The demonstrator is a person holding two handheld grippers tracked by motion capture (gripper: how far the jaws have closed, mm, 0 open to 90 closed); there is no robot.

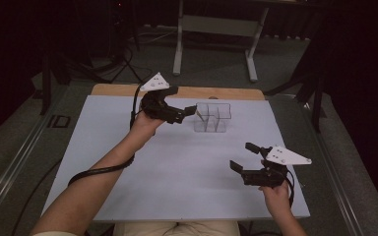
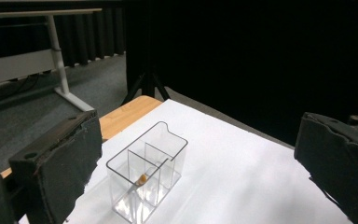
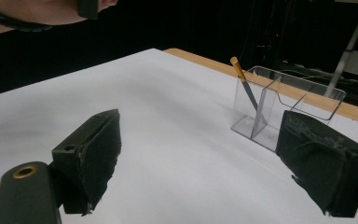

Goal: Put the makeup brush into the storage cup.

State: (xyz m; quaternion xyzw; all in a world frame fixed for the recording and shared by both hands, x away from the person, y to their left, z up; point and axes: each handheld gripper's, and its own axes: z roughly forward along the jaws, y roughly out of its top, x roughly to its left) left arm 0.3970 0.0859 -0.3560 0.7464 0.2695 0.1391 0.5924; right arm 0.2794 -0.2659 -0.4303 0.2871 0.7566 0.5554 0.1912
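Note:
A clear plastic organizer [image 1: 212,117] with several compartments stands at the back middle of the white sheet [image 1: 177,172]. In the left gripper view a thin stick with an orange end [image 2: 141,178] leans inside the organizer [image 2: 168,144]. In the right gripper view the same stick [image 3: 243,84] pokes out above the organizer's [image 3: 298,100] rim. My left gripper [image 1: 186,114] hovers just left of the organizer, jaws wide apart [image 2: 200,154] and holding nothing. My right gripper [image 1: 244,156] sits near the sheet's front right, open and empty [image 3: 200,140], facing the organizer from a distance.
The wooden table edge [image 1: 187,92] shows behind the sheet. Beyond it, on grey carpet, stand a white table frame [image 1: 216,29] and a dark tripod [image 2: 144,84] against black curtains. The person's left hand [image 3: 51,9] appears at the top of the right gripper view.

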